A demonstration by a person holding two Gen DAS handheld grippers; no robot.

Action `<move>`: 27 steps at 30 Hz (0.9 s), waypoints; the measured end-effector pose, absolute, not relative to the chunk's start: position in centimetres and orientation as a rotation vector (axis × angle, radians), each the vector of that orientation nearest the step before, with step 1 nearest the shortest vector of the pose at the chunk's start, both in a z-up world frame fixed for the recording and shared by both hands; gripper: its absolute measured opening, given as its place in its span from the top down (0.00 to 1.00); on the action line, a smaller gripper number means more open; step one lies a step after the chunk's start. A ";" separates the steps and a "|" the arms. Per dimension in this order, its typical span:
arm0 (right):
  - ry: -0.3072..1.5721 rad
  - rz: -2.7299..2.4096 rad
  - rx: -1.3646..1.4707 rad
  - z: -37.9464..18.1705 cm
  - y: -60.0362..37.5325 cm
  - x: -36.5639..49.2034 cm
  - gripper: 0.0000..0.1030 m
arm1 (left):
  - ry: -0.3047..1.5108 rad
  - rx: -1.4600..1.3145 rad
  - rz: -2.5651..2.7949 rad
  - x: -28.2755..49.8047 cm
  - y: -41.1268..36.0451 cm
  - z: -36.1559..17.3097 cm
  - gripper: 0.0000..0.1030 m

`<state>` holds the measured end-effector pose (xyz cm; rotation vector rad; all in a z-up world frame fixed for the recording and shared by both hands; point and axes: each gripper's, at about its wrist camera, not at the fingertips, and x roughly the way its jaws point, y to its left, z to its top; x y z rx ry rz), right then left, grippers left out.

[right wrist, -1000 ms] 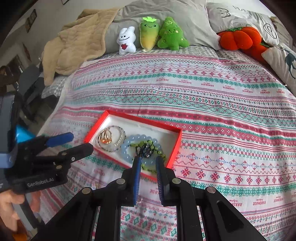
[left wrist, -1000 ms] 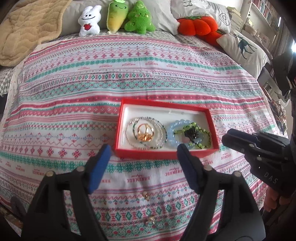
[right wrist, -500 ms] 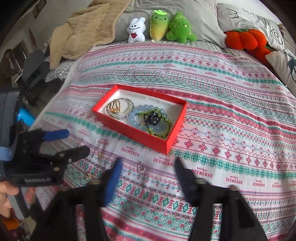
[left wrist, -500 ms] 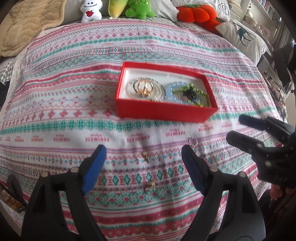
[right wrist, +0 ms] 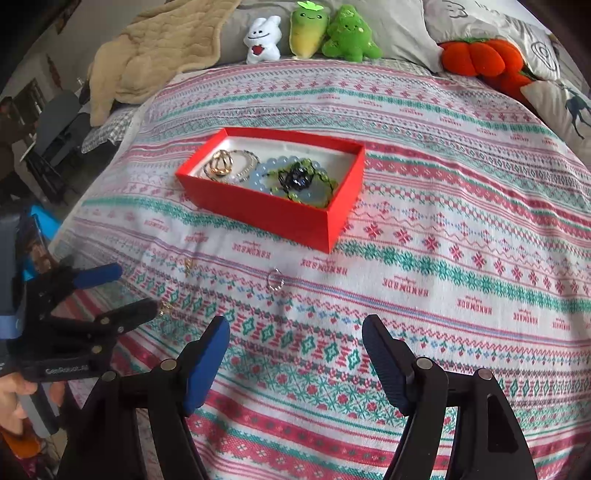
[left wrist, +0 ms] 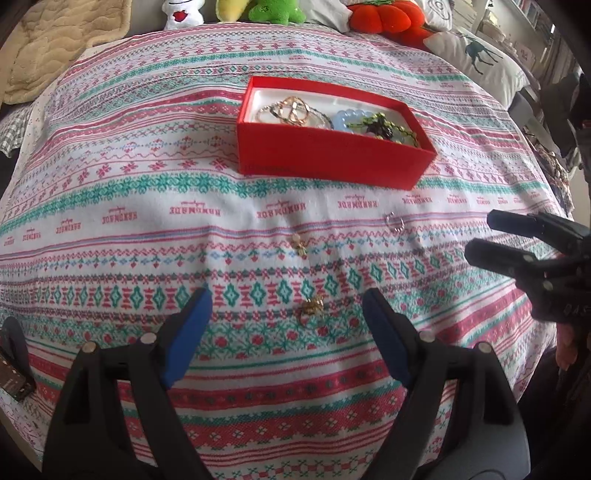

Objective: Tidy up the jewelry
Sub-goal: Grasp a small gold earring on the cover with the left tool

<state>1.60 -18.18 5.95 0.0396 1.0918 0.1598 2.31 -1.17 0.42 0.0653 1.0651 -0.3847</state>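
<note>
A red box [left wrist: 332, 158] [right wrist: 266, 210] sits on the patterned bedspread and holds gold rings [left wrist: 295, 110], a pale blue bead bracelet [right wrist: 266, 173] and a green and black bracelet [right wrist: 303, 179]. Three small pieces lie loose on the cloth in front of it: a silver ring [left wrist: 394, 223] [right wrist: 275, 280], a small gold piece [left wrist: 298, 243] [right wrist: 188, 266] and another gold piece [left wrist: 312, 306] [right wrist: 166, 307]. My left gripper [left wrist: 286, 295] [right wrist: 133, 290] is open just above the nearest gold piece. My right gripper [right wrist: 295, 325] [left wrist: 482, 236] hovers before the silver ring, its jaws opening with nothing between them.
Plush toys [right wrist: 306, 31], an orange pumpkin cushion [right wrist: 476, 57] and a beige blanket [right wrist: 155, 48] line the head of the bed. A deer pillow [left wrist: 476, 55] lies at the right. The bed's left edge drops off beside a grey chair [right wrist: 55, 129].
Both grippers have drawn back from the red box toward the near side and sunk lower. The right gripper's jaws went from nearly shut to wide apart.
</note>
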 end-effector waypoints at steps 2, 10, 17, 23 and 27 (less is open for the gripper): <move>1.096 0.138 0.047 5.5 -18.4 1.1 0.27 | 1.053 0.061 -0.409 1.6 -1.2 0.0 0.19; 1.145 0.107 0.094 3.9 -19.4 0.0 0.27 | 0.993 0.063 -0.510 -0.3 -1.8 -0.7 0.47; 1.153 0.109 0.086 3.7 -19.1 0.0 0.27 | 0.993 0.003 -0.514 0.6 -1.6 -0.6 0.62; 1.162 0.123 0.065 3.4 -18.4 0.2 0.27 | 1.040 -0.014 -0.460 1.4 -1.6 -1.6 0.77; 1.172 0.121 0.061 3.1 -18.3 0.2 0.27 | 1.038 -0.015 -0.448 1.2 -1.7 -1.7 0.86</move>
